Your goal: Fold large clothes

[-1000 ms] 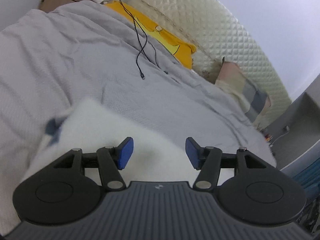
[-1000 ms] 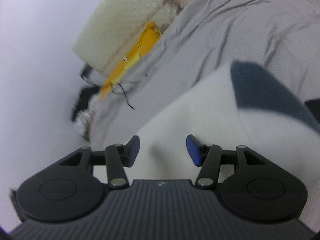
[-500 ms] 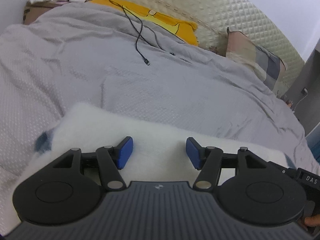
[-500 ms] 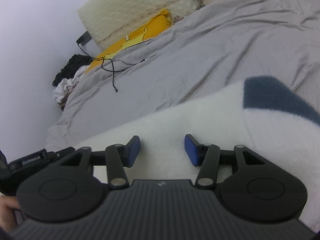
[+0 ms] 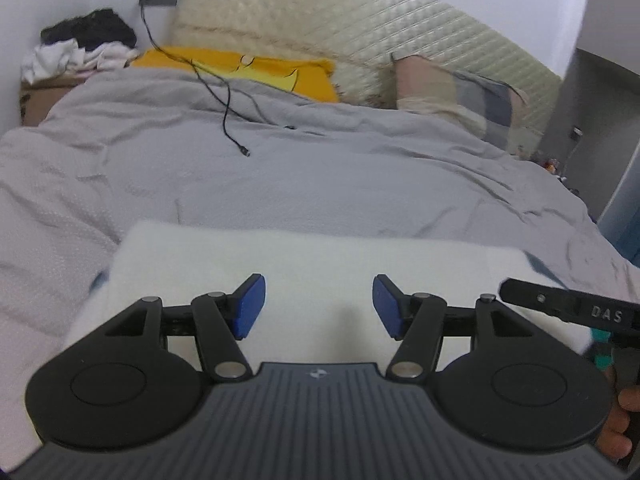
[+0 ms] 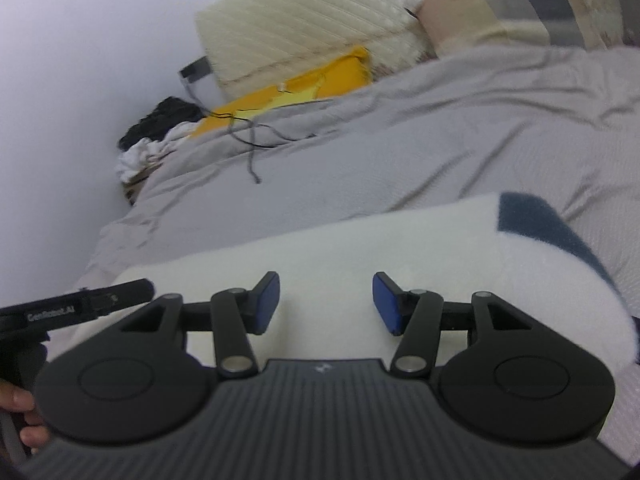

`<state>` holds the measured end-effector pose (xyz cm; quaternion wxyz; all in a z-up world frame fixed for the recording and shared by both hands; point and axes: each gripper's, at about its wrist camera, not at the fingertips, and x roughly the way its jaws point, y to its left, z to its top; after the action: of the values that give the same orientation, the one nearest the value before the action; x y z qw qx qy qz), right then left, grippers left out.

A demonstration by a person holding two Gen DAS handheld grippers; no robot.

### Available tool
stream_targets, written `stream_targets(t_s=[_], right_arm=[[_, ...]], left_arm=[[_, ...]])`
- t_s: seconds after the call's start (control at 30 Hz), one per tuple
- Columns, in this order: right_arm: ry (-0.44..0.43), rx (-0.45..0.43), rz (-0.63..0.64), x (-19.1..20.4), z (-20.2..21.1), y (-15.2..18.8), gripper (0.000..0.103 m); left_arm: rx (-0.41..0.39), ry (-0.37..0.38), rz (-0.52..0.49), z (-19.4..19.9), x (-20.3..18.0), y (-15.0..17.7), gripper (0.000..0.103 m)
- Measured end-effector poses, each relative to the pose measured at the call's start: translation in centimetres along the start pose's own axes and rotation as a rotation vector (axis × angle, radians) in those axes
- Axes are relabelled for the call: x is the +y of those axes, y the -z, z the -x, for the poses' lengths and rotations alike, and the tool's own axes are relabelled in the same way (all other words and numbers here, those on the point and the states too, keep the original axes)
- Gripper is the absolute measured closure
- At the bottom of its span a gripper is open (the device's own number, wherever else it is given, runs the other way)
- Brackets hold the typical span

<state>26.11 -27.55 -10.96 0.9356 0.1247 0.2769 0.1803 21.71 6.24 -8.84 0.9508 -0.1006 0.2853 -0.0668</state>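
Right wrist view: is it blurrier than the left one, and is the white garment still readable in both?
Right wrist view: tilted, with smeared pillows and cable; the white garment shows a clear navy patch but soft edges. Left wrist view: level, fisheye-bent at the borders, headboard blurred, the charging cable fairly crisp; the garment's far edge is soft. Lighting is flat, with no glare in either.

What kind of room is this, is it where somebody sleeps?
Most likely a bedroom. There is a bed with a grey duvet, a cream quilted headboard and a yellow pillow against it. A folded white garment lies on the duvet.
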Motion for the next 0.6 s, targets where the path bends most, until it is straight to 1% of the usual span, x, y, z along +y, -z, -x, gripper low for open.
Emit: stream_targets(t_s=[0.1,0.2,0.3,0.4,0.6], right_arm=[[-0.019,-0.005,0.008,1.0,1.7,1.0,0.048],[-0.026,0.014,0.016,2.0,2.4,2.3,0.048],[0.015,0.038,0.069,3.1,1.6,3.2,0.048],[0.054,0.063,0.104,3.8,0.3,3.7,0.048],[0.064,0.107,0.095,3.4,-2.0,4.1,0.046]], left_arm=[[0.017,0.009,-0.002,1.4,-0.7,1.4,0.038],[0.027,-0.015,-0.026,2.1,-1.4,2.7,0.038],[0.031,-0.059,-0.061,2.1,-2.0,3.4,0.038],[0.06,-0.076,-0.062,1.2,-2.1,3.8,0.038],[0.109,-0.09,-0.032,-1.2,-1.4,4.3,0.037]])
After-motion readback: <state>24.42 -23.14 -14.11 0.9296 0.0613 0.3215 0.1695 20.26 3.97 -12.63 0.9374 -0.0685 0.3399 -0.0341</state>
